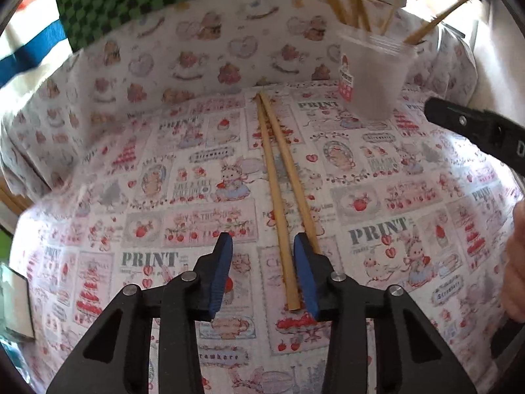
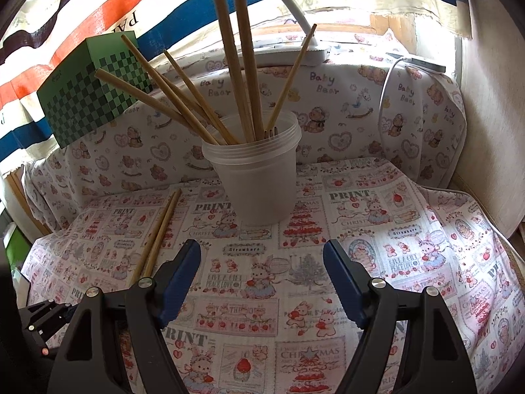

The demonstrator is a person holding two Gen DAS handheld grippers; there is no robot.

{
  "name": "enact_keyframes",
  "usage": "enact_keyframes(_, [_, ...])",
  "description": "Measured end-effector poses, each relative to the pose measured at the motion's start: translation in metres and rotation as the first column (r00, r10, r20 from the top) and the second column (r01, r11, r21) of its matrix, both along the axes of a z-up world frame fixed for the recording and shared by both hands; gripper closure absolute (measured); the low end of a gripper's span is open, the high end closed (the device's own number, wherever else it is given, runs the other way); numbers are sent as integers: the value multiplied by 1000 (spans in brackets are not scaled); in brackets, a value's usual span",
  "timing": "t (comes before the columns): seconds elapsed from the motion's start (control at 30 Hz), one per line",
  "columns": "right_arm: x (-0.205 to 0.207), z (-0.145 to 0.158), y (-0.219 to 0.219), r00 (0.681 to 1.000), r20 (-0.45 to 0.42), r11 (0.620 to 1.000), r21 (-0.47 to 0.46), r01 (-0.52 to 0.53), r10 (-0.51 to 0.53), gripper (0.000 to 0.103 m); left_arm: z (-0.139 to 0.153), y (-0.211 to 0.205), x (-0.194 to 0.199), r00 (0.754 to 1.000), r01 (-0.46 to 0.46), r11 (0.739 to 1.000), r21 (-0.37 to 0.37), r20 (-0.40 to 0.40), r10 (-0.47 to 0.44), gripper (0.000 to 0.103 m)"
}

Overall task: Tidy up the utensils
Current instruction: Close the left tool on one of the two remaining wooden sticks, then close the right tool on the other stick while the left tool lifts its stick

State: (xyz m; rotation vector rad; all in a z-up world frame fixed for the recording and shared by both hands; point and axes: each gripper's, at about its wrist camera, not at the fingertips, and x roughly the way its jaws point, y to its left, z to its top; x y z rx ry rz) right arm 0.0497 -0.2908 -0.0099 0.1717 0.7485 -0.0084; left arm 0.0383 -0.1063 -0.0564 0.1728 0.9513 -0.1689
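Observation:
Two bamboo chopsticks point(image 1: 279, 177) lie side by side on the printed cloth, thick ends toward me. My left gripper point(image 1: 262, 259) is open over them, its right finger point(image 1: 306, 275) beside their near ends. A translucent plastic cup point(image 2: 259, 177) stands upright holding several chopsticks point(image 2: 229, 75); it also shows in the left wrist view point(image 1: 374, 75) at the far right. My right gripper point(image 2: 262, 272) is open and empty, a short way in front of the cup. The loose pair shows in the right wrist view point(image 2: 160, 233) left of the cup.
A green checkered box point(image 2: 88, 95) stands at the back left. A white cable point(image 2: 387, 105) runs down the bear-print cloth at the back right. A wall point(image 2: 492, 115) bounds the right side. The right gripper's body point(image 1: 475, 128) shows in the left wrist view.

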Motion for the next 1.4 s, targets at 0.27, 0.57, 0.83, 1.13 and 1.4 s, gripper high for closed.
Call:
enact_keyframes(0.27, [-2, 2, -1, 1000, 14, 1000, -4, 14, -14, 24, 0, 25, 10, 999, -10, 993, -117, -40, 6, 97])
enact_keyframes(0.57, [-1, 1, -1, 1000, 9, 1000, -12, 13, -13, 24, 42, 39, -15, 992, 18, 988, -154, 126, 1, 97])
enact_keyframes(0.83, [5, -7, 3, 999, -24, 999, 23, -48, 49, 24, 81, 70, -26, 959, -29, 984, -178, 271, 77, 97])
enact_keyframes(1.13, [50, -5, 37, 943, -210, 948, 241, -206, 258, 41, 98, 98, -27, 924, -61, 966, -249, 351, 149, 97])
enact_keyframes(1.4, [96, -5, 109, 925, -295, 971, 106, -216, 238, 61, 99, 119, -27, 883, -111, 931, -346, 395, 253, 97])
